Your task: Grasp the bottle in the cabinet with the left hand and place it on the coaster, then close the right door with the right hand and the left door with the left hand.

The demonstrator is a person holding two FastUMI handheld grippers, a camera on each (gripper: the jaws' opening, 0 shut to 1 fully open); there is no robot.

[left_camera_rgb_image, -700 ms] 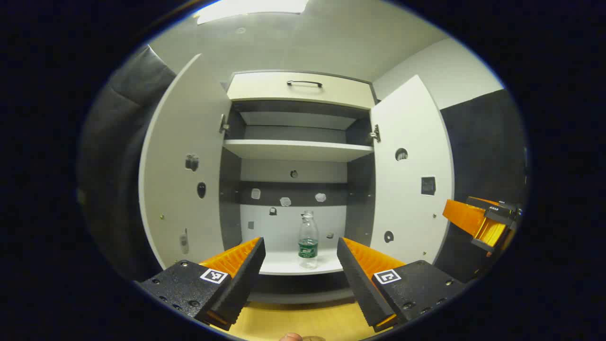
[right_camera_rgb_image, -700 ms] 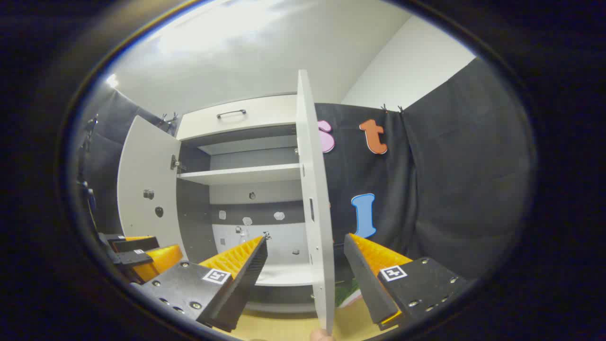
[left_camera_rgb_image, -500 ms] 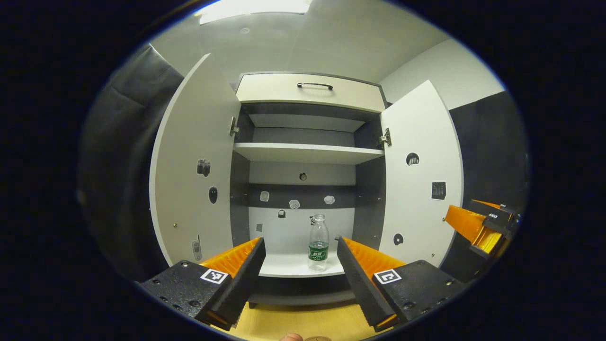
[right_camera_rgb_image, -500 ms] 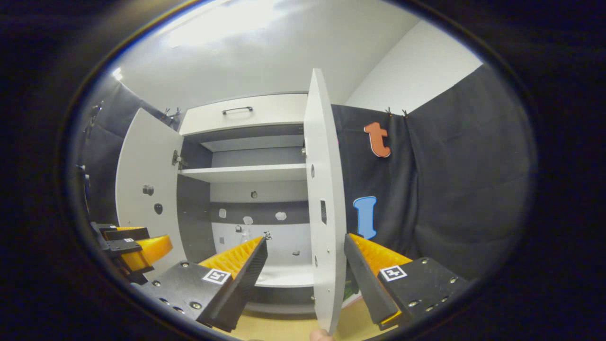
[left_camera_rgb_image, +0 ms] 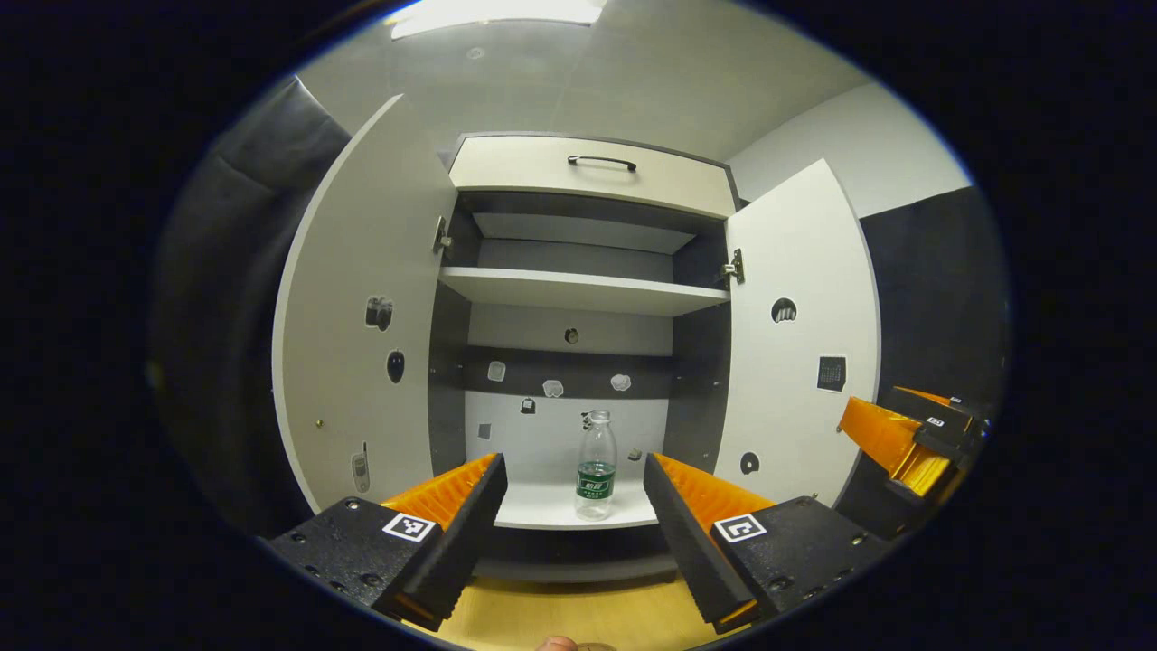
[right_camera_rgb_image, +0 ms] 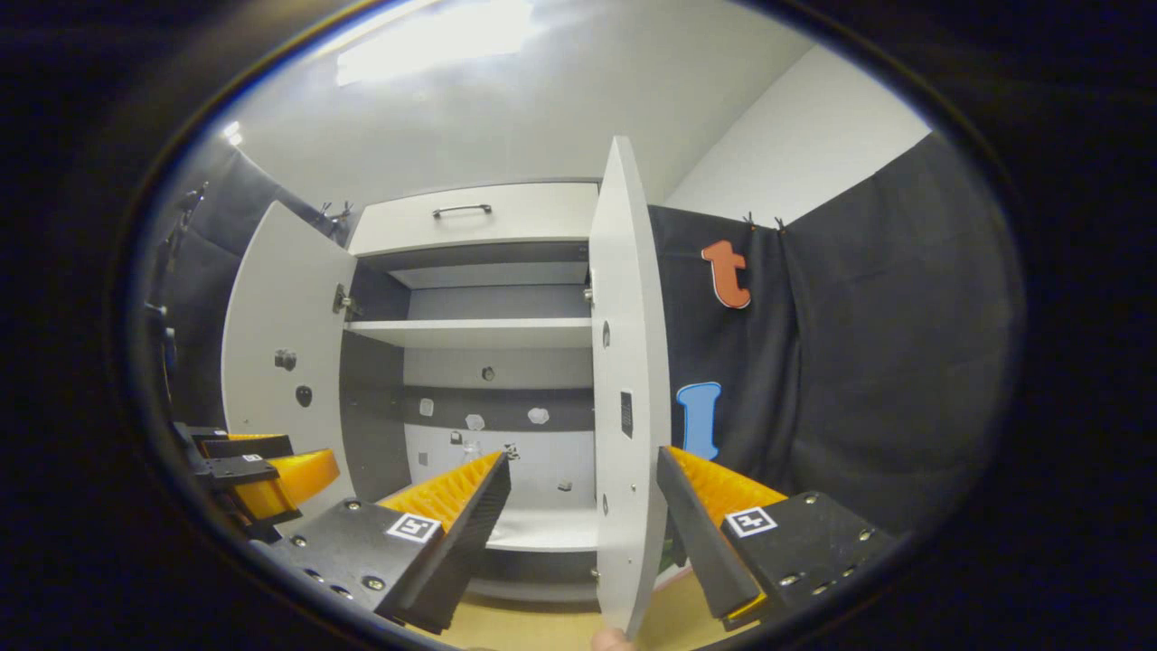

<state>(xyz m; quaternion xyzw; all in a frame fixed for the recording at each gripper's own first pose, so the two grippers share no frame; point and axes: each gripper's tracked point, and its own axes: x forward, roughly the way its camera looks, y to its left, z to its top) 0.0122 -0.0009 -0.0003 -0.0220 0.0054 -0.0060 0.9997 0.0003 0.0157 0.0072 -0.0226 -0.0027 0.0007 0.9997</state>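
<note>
1. Bottle, clear plastic, green label band (left_camera_rgb_image: 596,465): upright on the lower shelf of the white-and-grey cabinet (left_camera_rgb_image: 578,289), between my left gripper's (left_camera_rgb_image: 571,506) fingers as framed in the left gripper view, but farther off and not touched.
2. Change, left side: over the last half second the bottle has slid from off-right back toward the middle of the gap. I judge the aim is corrected and the reach-in can start; the grasp is not yet made.
3. Left fingers: spread wide, holding nothing, level and pointed straight into the cabinet over the pale wooden desk (left_camera_rgb_image: 578,615).
4. Change, right side: the white right door (right_camera_rgb_image: 628,398) now shows a little more of its face in the right gripper view.
5. Right gripper (right_camera_rgb_image: 583,506): fingers released, straddling the door's edge in the frame without pressing on it; waiting, by my reading.
6. White left door (left_camera_rgb_image: 362,344): swung wide open.
7. Coaster: not located.
</note>
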